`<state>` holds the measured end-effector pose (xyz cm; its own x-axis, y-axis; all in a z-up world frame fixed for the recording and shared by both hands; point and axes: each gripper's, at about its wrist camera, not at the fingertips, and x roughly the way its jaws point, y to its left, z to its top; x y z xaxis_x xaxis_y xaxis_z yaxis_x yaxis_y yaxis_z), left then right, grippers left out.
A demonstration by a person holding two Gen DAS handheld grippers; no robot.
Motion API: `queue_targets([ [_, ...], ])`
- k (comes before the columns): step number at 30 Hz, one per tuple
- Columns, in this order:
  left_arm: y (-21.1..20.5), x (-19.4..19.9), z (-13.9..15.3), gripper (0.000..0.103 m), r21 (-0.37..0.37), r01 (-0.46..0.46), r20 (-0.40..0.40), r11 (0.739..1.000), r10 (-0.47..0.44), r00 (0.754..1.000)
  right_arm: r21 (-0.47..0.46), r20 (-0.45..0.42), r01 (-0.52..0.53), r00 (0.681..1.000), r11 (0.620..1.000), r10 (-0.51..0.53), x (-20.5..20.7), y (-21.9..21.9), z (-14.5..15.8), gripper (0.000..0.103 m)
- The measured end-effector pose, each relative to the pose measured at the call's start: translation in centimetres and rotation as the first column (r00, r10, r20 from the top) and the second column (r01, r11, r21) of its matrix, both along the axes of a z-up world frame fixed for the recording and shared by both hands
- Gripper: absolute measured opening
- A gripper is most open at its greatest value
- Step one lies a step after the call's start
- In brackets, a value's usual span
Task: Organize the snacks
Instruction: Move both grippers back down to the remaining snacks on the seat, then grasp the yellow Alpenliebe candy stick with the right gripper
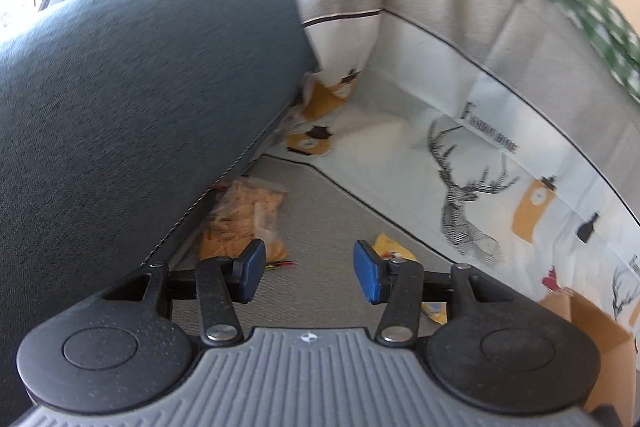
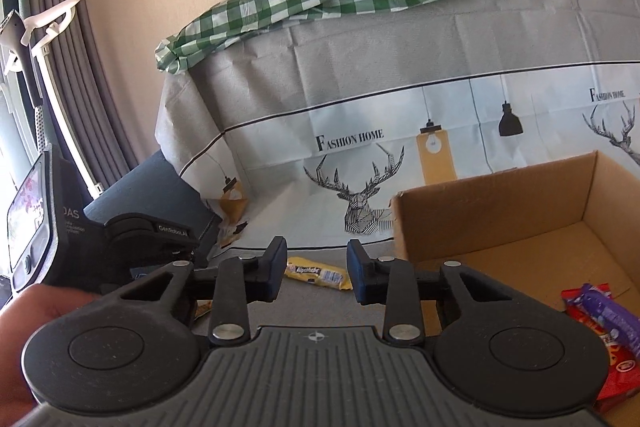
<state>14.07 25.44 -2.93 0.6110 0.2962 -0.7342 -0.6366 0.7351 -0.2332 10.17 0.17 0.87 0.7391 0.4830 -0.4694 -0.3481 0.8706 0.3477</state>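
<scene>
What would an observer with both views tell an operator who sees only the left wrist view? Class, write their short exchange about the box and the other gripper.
Operator: I see only a corner of the cardboard box. Is anything in it?
Observer: Yes. A purple packet lies over red packets inside it.
Operator: Is the right gripper holding a snack?
Observer: No. It is open with nothing between its pads. A yellow packet lies on the grey surface beyond them.
</scene>
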Motion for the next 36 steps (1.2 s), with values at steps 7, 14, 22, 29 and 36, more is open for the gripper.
queue_targets([
  [7,2.4,0.3,-1.6,0.059,-0.101,-0.096,-0.052,0.99,0.092,0.994,-0.046,-0.023,-0.072,0.997,0.996,0.071,0.1,2.1,-0.8,0.036],
  [14,4.1,0.3,-2.8,0.063,-0.156,-0.167,-0.109,0.974,0.151,0.983,-0.111,-0.081,-0.13,0.989,0.985,0.122,1.1,4.6,-1.2,0.04],
  [22,6.1,-0.2,-4.0,0.069,-0.24,-0.241,-0.143,0.94,0.212,0.967,-0.253,-0.209,-0.198,0.967,0.947,0.146,5.6,9.8,-2.8,0.052],
  [29,6.5,0.3,-4.7,0.077,-0.262,-0.269,-0.168,0.927,0.231,0.958,-0.373,-0.256,-0.252,0.953,0.893,0.162,12.4,13.8,-5.6,0.064],
  [36,6.2,1.2,-4.7,0.077,-0.24,-0.251,-0.17,0.938,0.214,0.962,-0.463,-0.329,-0.355,0.92,0.812,0.215,16.7,16.6,-10.1,0.067],
])
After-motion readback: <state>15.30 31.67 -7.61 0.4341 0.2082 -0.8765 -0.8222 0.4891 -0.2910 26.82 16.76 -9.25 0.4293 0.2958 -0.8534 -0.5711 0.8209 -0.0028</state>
